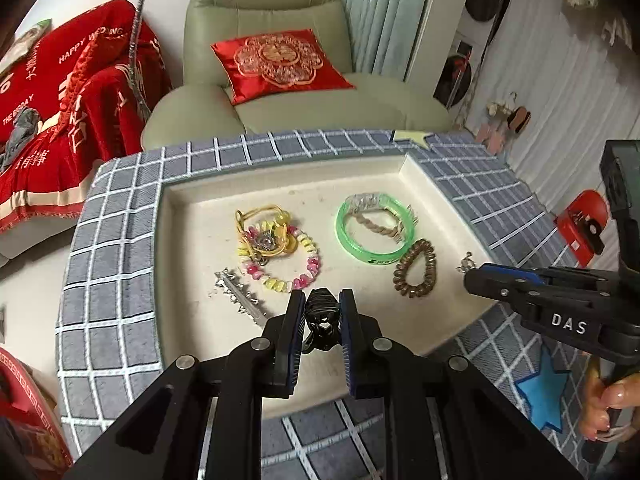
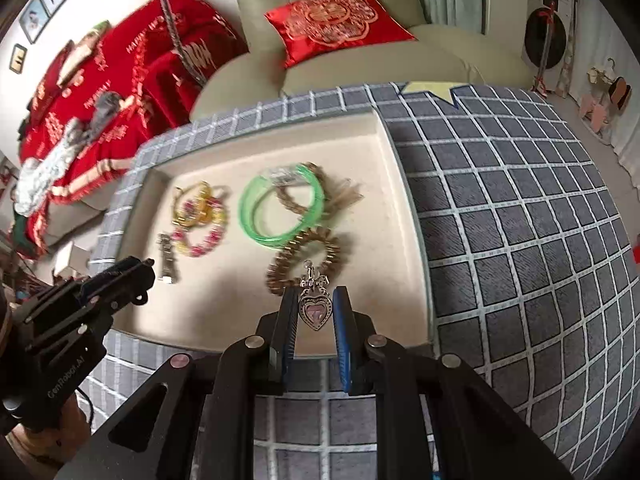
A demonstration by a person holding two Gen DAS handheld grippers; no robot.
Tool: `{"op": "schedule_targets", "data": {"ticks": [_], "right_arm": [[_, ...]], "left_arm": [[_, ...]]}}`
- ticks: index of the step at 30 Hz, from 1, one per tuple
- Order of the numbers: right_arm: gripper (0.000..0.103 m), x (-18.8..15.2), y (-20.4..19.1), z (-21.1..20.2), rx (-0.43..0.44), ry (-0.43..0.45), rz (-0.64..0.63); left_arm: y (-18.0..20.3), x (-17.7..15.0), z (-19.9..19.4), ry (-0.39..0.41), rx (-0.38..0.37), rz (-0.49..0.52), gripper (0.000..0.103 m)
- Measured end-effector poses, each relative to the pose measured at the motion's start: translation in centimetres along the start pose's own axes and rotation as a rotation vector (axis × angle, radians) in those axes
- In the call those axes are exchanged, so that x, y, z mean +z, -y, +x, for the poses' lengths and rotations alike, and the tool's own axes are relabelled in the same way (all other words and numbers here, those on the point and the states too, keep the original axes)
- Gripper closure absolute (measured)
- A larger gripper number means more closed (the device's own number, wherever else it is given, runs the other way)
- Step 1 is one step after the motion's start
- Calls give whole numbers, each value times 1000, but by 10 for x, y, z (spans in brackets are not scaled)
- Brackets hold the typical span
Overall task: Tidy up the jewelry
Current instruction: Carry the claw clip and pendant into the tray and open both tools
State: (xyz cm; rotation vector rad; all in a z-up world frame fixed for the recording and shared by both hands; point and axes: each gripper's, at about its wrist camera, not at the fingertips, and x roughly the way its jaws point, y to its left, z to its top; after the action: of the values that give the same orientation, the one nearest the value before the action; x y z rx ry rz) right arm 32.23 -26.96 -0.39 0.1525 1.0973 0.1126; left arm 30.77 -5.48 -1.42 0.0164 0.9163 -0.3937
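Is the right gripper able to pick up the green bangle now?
Probably not yet: the right gripper already holds a heart pendant, and a brown coil bracelet lies before the green bangle.

Black hair claw (image 1: 321,322) and heart pendant (image 2: 316,309) held aloft — green bangle (image 1: 374,229), beaded bracelet (image 1: 286,258), brown coil tie (image 1: 416,269) lie in tray (image 1: 192,240).

- We see a translucent green plastic bangle (image 1: 376,227), smooth and glossy — it catches the light.
- We read the brown coiled hair tie (image 1: 416,268) as shiny plastic.
- The silver heart-shaped pendant (image 2: 316,312) looks like textured metal around a pale pink stone.
- The glossy black hair claw (image 1: 322,320) seems hard plastic.
- The cream tray (image 1: 192,248) is matt and faintly speckled; the grey checked cloth (image 1: 112,280) around it looks woven — slightly fuzzy.
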Motion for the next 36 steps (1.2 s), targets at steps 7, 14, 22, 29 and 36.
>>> {"op": "schedule_targets", "data": {"ticks": [7, 14, 22, 29, 36], "right_arm": [[84, 2, 12, 19, -20, -37, 14], [84, 3, 13, 34, -38, -46, 8], [83, -2, 7, 36, -67, -22, -17], [59, -2, 3, 34, -61, -26, -28], [52, -1, 5, 30, -17, -17, 10]], "left_arm": [[1, -1, 32, -53, 18, -9, 70], [4, -5, 47, -77, 48, 12, 70], [10, -9, 48, -63, 80, 51, 70], [10, -7, 49, -64, 89, 56, 70], [6, -8, 47, -58, 87, 25, 70]]}}
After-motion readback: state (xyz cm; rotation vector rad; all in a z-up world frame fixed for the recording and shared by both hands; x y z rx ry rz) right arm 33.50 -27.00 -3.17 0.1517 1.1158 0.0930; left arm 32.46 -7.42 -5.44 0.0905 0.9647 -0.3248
